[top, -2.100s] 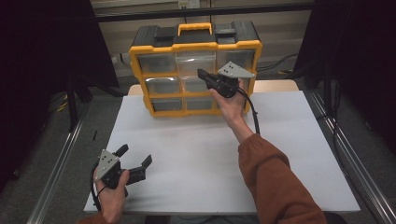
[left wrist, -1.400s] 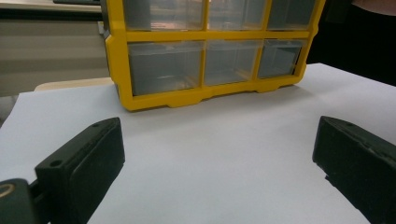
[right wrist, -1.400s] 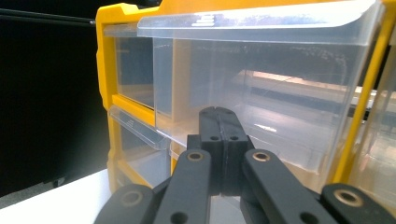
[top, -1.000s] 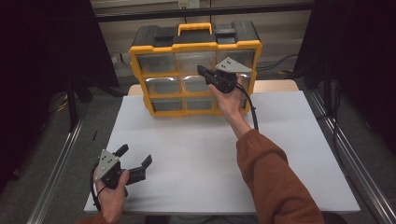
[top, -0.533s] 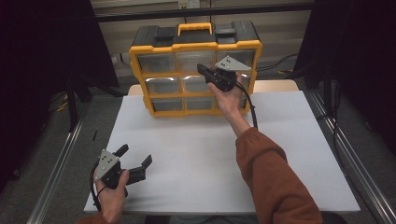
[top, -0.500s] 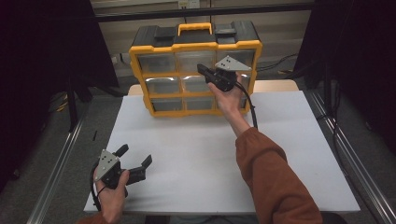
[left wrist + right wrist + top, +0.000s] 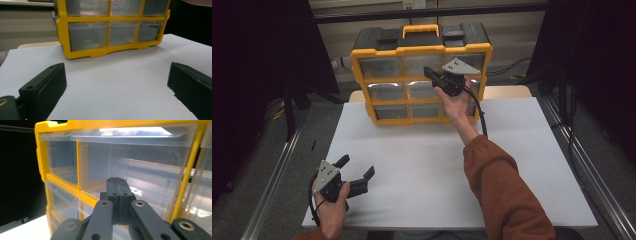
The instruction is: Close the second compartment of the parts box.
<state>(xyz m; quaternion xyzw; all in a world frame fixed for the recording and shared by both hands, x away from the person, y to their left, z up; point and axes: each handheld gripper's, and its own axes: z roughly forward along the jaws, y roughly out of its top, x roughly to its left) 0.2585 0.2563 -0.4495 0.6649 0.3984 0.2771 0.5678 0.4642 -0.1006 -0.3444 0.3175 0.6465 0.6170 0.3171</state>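
A yellow organizer (image 7: 422, 50) with a black top and clear drawers stands at the table's far edge. My right gripper (image 7: 428, 72) is raised in front of it with its jaws shut and nothing between them. In the right gripper view its tips (image 7: 117, 181) sit just before the top middle drawer (image 7: 130, 162); whether they touch it I cannot tell. My left gripper (image 7: 357, 166) rests low near the table's front left corner, open and empty. In the left gripper view it (image 7: 117, 85) faces the organizer's (image 7: 85, 53) bottom row of drawers across bare table.
The white table (image 7: 512, 165) runs from the organizer to the front edge. Metal rails (image 7: 272, 180) line both sides of it. A cable (image 7: 479, 112) trails from the right gripper over the far right of the table.
Since the earliest frame my right gripper has crept slightly up and left, closer to the top middle drawer, then held still. The left gripper has not moved.
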